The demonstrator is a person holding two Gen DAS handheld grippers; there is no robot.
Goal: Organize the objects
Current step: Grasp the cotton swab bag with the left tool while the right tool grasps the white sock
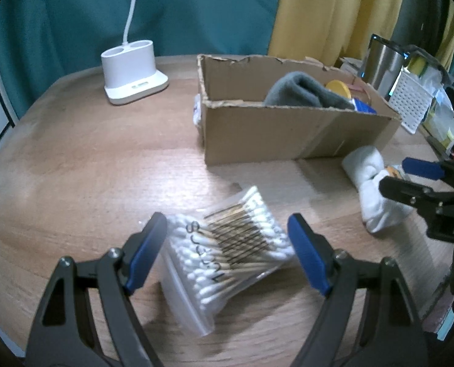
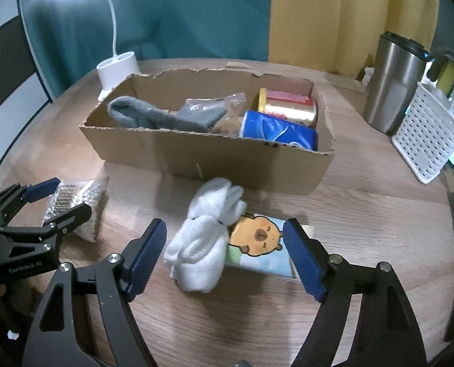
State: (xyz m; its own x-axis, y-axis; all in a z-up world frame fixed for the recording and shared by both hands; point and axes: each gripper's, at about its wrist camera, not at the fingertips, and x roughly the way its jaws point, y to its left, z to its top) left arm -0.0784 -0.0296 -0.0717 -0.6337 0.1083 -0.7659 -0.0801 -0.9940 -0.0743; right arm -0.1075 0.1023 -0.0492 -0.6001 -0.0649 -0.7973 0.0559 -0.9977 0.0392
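On counter (image 1: 89,168): left tool (image 1: 227,244) held open astride cotton-swab bag (image 1: 227,244); right tool (image 2: 225,253) open around white sock (image 2: 202,244), nothing gripped.

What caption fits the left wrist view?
Open left hand-held gripper straddles cotton swab bag before cardboard box.

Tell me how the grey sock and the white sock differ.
The grey sock lies inside the cardboard box; the white sock lies on the table in front of it. The grey sock is spread out long; the white sock is bundled, resting partly on a cartoon-printed box. Neither is gripped.
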